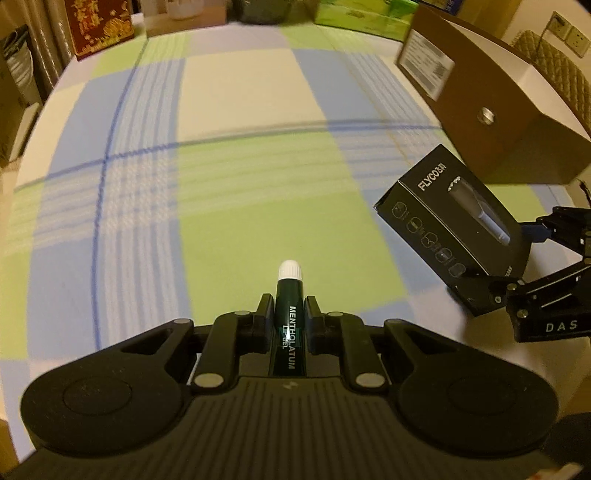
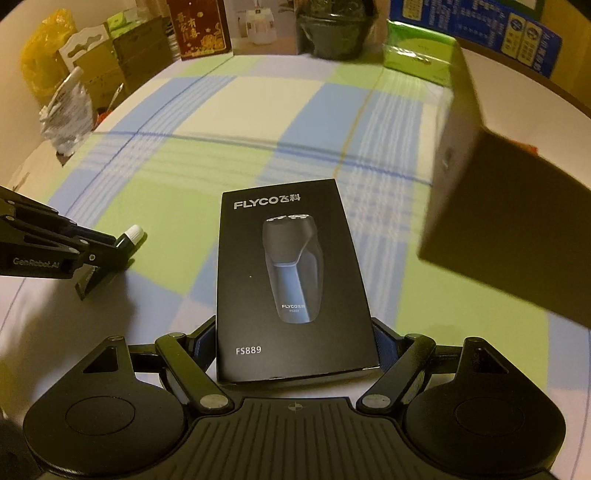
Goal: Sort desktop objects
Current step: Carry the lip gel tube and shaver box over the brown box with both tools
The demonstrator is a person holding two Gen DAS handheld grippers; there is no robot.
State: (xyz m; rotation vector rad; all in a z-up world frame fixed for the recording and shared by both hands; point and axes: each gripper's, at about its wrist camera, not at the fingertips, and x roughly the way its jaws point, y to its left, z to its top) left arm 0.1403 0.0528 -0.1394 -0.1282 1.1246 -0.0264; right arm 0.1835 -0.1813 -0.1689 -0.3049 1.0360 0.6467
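Note:
A dark green lip balm stick (image 1: 290, 291) with a white cap is held above the checked tablecloth (image 1: 240, 192), and my left gripper (image 1: 289, 306) is shut on its barrel. Seen from the right wrist, the stick's cap (image 2: 133, 234) pokes out of the left gripper (image 2: 110, 254) at the left. My right gripper (image 2: 295, 332) is closed on the lower sides of a black shaver box (image 2: 295, 280), which is lifted off the table. From the left wrist, that shaver box (image 1: 454, 229) and the right gripper (image 1: 517, 288) are at the right.
A large brown cardboard box (image 1: 480, 110) stands at the right, close to the shaver box; it fills the right side (image 2: 517, 240) of the right wrist view. Along the far edge are a red box (image 2: 199, 29), a dark bowl (image 2: 332, 33) and a green tissue pack (image 2: 417, 55). A crumpled plastic bag (image 2: 70, 110) lies at the left edge.

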